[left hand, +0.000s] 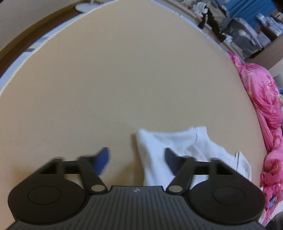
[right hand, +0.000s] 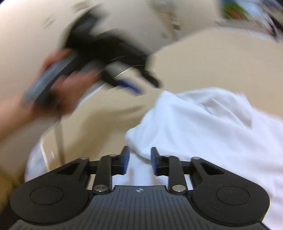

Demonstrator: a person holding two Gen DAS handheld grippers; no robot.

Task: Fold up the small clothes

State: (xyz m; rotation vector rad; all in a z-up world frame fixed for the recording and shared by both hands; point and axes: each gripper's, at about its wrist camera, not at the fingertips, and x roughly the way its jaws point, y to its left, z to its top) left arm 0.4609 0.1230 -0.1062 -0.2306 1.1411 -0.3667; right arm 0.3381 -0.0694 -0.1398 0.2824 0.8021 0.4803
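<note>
A small white garment (left hand: 187, 150) lies partly folded on the beige table (left hand: 123, 79). My left gripper (left hand: 136, 159) is open and empty just above the garment's left edge; its right finger is over the cloth and its left finger over bare table. In the right wrist view the white garment (right hand: 212, 127) fills the right side. My right gripper (right hand: 139, 159) is open, with a rounded fold of the cloth lying between its jaws, not pinched. The left gripper (right hand: 134, 85) shows blurred at upper left, held by a hand.
A pink bundle of fabric (left hand: 261, 99) lies along the table's right edge. Cluttered shelves and boxes (left hand: 247, 31) stand beyond the far right. A white round object (left hand: 84, 7) sits past the table's far edge.
</note>
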